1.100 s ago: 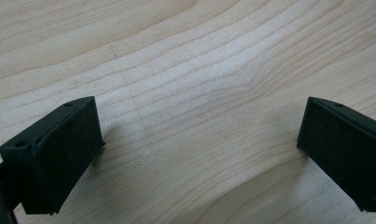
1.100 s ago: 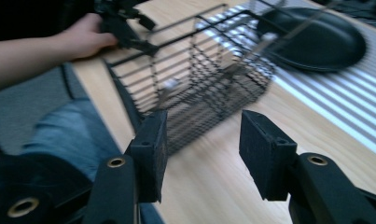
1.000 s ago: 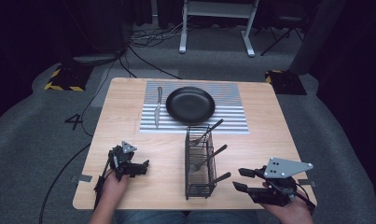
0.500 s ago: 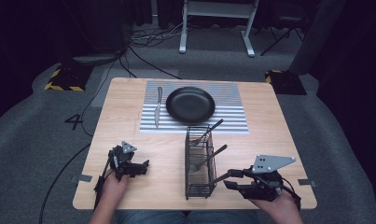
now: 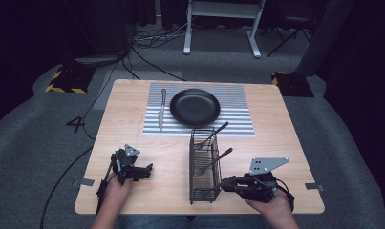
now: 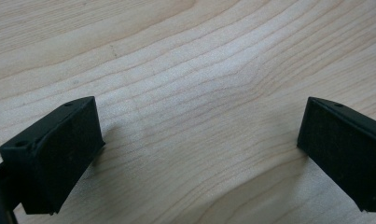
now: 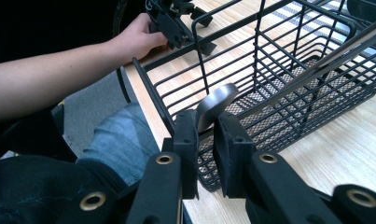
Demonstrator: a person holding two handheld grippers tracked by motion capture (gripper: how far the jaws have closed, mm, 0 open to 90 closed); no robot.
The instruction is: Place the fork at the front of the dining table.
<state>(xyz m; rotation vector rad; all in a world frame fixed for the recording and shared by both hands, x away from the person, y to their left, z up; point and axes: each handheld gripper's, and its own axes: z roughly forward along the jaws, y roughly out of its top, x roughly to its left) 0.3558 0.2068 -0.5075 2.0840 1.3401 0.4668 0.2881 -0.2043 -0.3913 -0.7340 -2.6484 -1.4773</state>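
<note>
The pale wooden bench (image 5: 133,133) carries a black wire cutlery basket (image 5: 203,167) near its front edge. At the basket's near end the right gripper (image 7: 205,140) has just been closing its fingers on a grey metal utensil handle (image 7: 213,105). The left gripper (image 6: 199,140) rests wide open on bare wood.

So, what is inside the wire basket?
The basket holds at least two pieces of cutlery, leaning with their handles over the far rim. The right gripper pinches the rounded end of one at the near end. The wires hide their other ends.
</note>
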